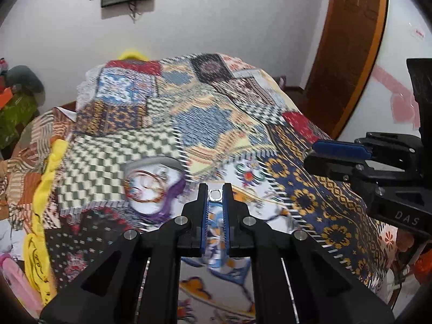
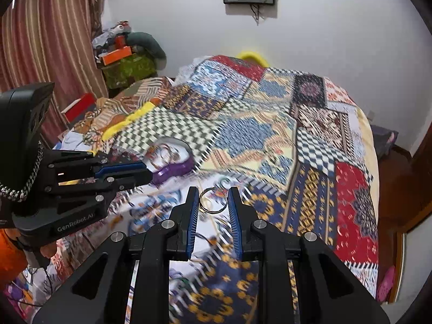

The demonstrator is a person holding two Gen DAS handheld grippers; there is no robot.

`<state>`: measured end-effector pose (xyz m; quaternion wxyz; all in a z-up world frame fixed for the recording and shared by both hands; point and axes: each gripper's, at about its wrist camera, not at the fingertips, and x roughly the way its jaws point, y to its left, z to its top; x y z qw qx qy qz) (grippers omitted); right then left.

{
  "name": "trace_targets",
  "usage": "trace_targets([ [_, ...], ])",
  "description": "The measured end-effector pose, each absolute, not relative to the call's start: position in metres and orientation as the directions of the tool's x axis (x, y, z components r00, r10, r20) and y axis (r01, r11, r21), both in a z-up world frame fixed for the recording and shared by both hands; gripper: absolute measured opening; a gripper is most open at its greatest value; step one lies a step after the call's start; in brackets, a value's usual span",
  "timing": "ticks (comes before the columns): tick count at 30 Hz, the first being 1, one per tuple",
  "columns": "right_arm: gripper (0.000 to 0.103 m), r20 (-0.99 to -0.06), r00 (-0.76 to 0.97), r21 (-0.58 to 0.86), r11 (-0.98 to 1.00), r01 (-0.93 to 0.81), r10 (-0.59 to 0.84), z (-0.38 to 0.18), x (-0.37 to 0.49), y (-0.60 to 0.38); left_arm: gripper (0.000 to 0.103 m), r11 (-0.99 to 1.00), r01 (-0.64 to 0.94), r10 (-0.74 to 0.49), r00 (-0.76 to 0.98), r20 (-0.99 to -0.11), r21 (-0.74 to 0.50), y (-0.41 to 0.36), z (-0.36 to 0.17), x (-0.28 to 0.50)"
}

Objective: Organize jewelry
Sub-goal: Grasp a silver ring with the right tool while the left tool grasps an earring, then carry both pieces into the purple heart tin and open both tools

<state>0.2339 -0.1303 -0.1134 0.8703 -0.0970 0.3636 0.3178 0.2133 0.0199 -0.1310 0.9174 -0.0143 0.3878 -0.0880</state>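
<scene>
Left gripper (image 1: 215, 195) pinches a small silver ring (image 1: 215, 194) just right of the jewelry bowl (image 1: 151, 186). Right gripper (image 2: 213, 198) loosely brackets a bangle (image 2: 213, 199); either could slip onto the quilt (image 1: 216, 124).

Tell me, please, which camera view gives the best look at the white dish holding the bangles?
The left wrist view shows the white dish best: you look down into it and see its bangles and purple piece, though blurred. In the right wrist view the dish sits farther off, seen at a lower angle, with the left gripper covering its near-left edge.
</scene>
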Motion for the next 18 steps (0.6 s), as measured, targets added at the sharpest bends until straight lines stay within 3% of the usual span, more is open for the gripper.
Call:
trace_targets([
  [10,0.02,-0.675,0.52,0.063,0.743,-0.667,0.524,-0.105,0.242,-0.084,0.008,0.993,0.084,-0.118,0.727,-0.676,-0.084,0.066,-0.117,0.214],
  [18,0.02,-0.695,0.482,0.074,0.719,-0.691,0.534,-0.114,0.259,-0.053,0.008,0.994,0.047,-0.106,0.713,-0.694,-0.103,0.092,-0.135,0.228],
])
